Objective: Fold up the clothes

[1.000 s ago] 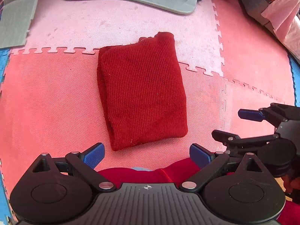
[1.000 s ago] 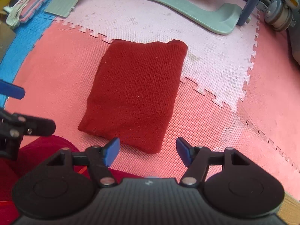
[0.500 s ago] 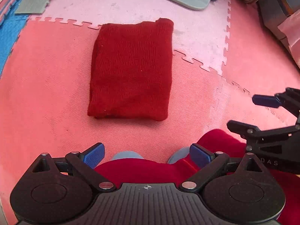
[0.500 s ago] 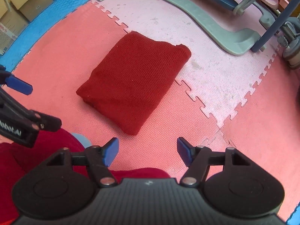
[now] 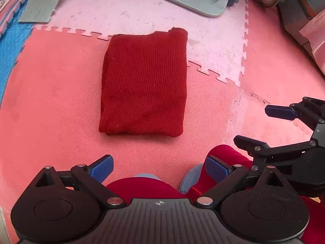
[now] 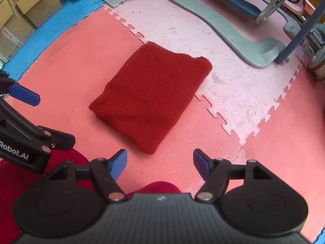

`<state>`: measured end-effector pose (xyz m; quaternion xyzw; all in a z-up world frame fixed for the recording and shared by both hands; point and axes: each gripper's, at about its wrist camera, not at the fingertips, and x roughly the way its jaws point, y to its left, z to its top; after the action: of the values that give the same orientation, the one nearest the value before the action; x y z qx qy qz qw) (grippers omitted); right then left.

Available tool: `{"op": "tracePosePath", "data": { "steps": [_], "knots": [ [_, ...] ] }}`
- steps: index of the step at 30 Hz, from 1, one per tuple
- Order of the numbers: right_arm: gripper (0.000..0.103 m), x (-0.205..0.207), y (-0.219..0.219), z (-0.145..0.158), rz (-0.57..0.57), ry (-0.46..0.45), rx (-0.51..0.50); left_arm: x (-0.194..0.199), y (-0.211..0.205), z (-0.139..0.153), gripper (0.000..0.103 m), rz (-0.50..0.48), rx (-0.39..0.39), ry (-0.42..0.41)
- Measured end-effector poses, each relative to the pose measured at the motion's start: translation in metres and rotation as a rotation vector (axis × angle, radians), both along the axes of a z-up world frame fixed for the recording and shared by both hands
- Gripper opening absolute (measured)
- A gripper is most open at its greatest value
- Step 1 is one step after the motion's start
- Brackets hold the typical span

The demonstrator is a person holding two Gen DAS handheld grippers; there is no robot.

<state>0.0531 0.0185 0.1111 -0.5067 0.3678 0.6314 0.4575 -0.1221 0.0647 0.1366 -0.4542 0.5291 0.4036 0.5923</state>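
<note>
We see a deep red garment with a fine ribbed knit, flecked with a few pale specks. It lies on a foam mat of interlocking tiles: coral red with a dotted texture, pale pink smudged with grey marks, and bright blue. Our left gripper and right gripper are black with blue fingertip pads. White lettering marks the left gripper's black body in the right view. A loose tile is grey-green, the plastic frame pale grey with dark blue, the boxes brown. Red trouser cloth shows below us.
</note>
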Motion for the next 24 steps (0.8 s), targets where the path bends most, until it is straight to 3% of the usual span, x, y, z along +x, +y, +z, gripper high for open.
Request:
{"op": "tracePosePath", "data": {
  "steps": [24],
  "knots": [
    [0.073,-0.014,0.023,-0.006,-0.019,0.001,-0.027,-0.011,0.024,-0.008,0.098,-0.038,-0.019,0.023]
  ]
}}
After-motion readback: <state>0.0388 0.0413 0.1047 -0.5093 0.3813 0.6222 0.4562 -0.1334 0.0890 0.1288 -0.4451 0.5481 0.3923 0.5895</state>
